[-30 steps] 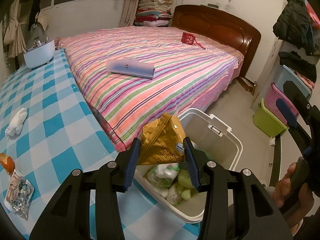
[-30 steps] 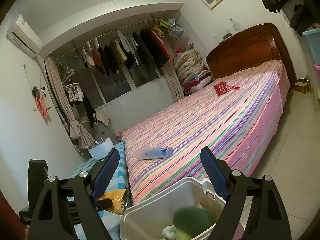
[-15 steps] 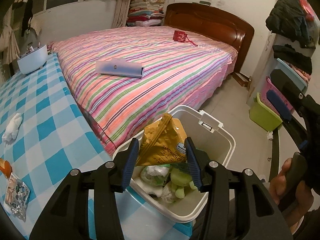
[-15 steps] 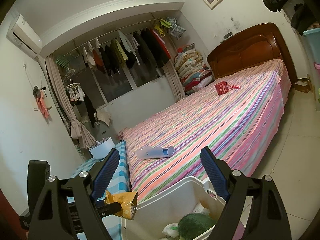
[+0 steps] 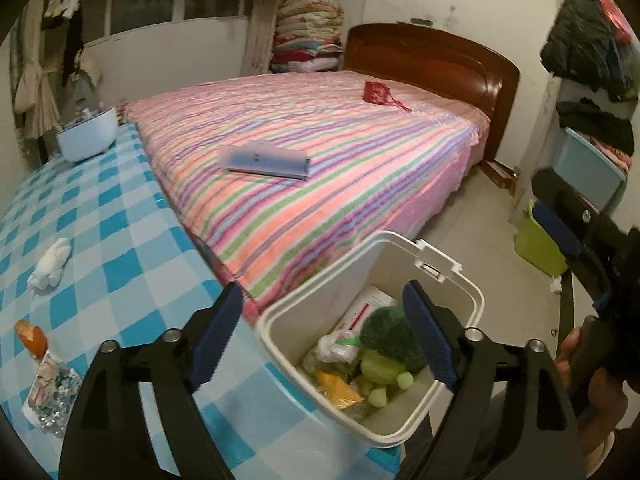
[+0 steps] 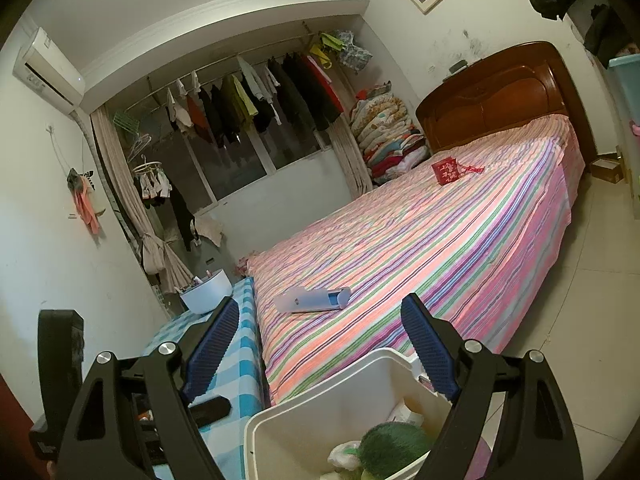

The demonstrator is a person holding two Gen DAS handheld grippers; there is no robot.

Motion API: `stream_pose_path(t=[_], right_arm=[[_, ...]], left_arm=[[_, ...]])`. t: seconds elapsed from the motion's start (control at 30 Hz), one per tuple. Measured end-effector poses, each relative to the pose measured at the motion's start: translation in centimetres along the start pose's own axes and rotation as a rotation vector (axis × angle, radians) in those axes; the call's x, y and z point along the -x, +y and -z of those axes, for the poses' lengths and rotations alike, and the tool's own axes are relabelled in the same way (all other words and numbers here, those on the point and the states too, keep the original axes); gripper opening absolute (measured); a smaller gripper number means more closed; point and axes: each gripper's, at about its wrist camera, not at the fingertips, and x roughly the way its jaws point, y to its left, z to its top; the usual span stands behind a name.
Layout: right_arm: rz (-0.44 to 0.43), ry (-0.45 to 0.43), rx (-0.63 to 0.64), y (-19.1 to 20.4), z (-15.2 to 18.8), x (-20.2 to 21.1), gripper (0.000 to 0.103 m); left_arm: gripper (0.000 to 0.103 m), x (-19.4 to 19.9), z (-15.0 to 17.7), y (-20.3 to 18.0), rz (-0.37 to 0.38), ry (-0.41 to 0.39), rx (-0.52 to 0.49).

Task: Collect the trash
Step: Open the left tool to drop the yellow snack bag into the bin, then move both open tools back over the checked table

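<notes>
My left gripper [image 5: 322,300] hovers over the white bin [image 5: 280,336] at the table's corner. Its jaws are opening, with nothing between them. A yellow snack bag [image 5: 336,388] lies inside the bin among green scraps [image 5: 384,364] and a white plastic bag [image 5: 334,346]. On the blue checked table [image 5: 120,248] lie a crumpled white tissue [image 5: 50,266], an orange piece of bread [image 5: 32,338] and a foil wrapper [image 5: 50,394]. My right gripper [image 6: 320,308] stands open and empty beside the bin [image 6: 320,412], pointing across the bed.
A striped bed [image 5: 320,152] runs along the table's right edge, with a pale blue case [image 5: 268,160] and a red pouch [image 5: 376,90] on it. A white bowl [image 5: 86,136] stands at the table's far end. Green and blue tubs [image 5: 536,244] sit on the floor at right.
The left jaws have spread wide and the yellow snack bag has dropped from them into the bin. The right gripper has not moved.
</notes>
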Motion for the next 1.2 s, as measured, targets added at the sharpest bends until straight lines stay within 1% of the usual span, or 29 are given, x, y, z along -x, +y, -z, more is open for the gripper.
stream_pose_path(t=[0.23,0.37,0.57,0.63,0.7,0.8,0.87,0.93,1.0,1.07,1.13,1.2], right_arm=[[-0.028,0.031,0.014,1.0,0.5,-0.9,0.081],[-0.047,0.058,0.021,2.0,1.0,-1.7,0.081],[-0.088,0.097,0.040,3.8,1.9,-3.0,0.081],[-0.103,0.112,0.049,4.6,2.3,-3.4,0.081],[-0.116,0.125,0.056,5.2,2.7,-3.8,0.081],[-0.138,0.147,0.060,6.2,3.2,-4.4,0.081],[-0.150,0.162,0.064,6.8,3.6,-4.8,0.081],[-0.166,0.180,0.068,7.4,4.0,-5.3,0.081],[-0.180,0.190,0.072,8.0,4.4,-5.6,0.081],[-0.194,0.202,0.073,8.4,4.7,-5.9,0.081],[-0.209,0.213,0.071,8.7,5.0,-6.2,0.081],[-0.218,0.221,0.076,9.2,5.2,-6.4,0.081]], left_arm=[[0.085,1.8,0.5,4.1,-0.062,-0.020,0.082],[0.085,3.4,0.6,7.0,-0.118,-0.039,0.136],[0.085,6.0,1.4,13.2,-0.191,-0.068,0.300],[0.085,6.5,2.0,15.3,-0.210,-0.068,0.359],[0.085,7.0,2.6,17.3,-0.244,-0.066,0.407],[0.085,7.5,3.5,19.5,-0.283,-0.042,0.436],[0.085,7.9,4.1,20.2,-0.299,-0.012,0.441],[0.085,8.6,4.5,20.9,-0.308,0.000,0.442],[0.085,9.5,5.2,22.2,-0.343,0.011,0.443],[0.085,10.2,6.4,23.9,-0.362,0.033,0.462],[0.085,10.6,7.5,25.3,-0.365,0.044,0.505],[0.085,10.5,8.6,26.4,-0.341,0.068,0.549]])
